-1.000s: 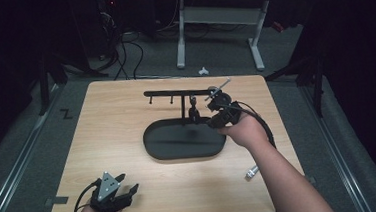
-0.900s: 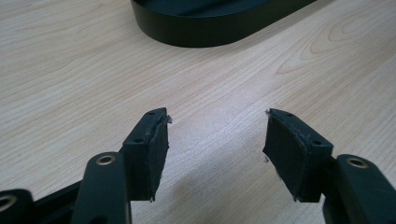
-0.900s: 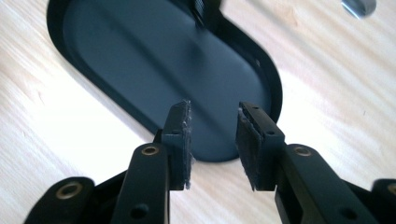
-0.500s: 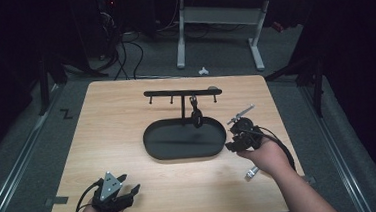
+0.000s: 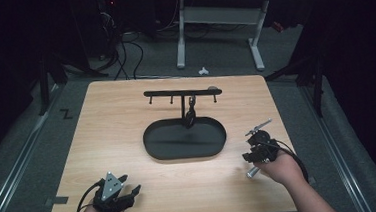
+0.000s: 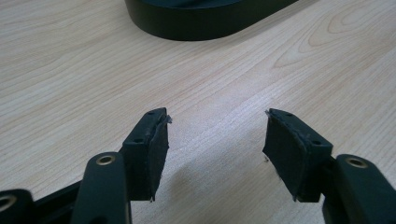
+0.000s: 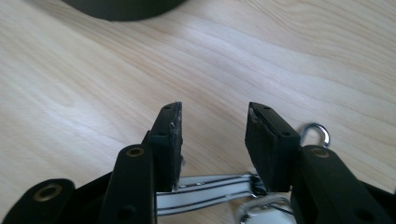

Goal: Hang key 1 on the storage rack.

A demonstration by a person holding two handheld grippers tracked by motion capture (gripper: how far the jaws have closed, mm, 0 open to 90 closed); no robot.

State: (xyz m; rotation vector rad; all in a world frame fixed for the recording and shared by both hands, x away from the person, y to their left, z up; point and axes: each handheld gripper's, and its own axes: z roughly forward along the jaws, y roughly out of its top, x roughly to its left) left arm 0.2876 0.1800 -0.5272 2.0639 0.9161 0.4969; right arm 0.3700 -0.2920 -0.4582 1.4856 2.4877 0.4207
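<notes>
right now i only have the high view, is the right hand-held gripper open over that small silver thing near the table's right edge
observer: yes, open. the right gripper view shows the right hand-held gripper with its jaws apart and nothing clamped.
operator: what is the silver thing
observer: a flat silver strip with dark lines, lying across between the jaw bases. a small metal hook sits on the tabletop just past one jaw.
operator: and the left one
observer: the left hand-held gripper is open as well, with bare tabletop between its jaws and the black tray ahead of it.
</notes>
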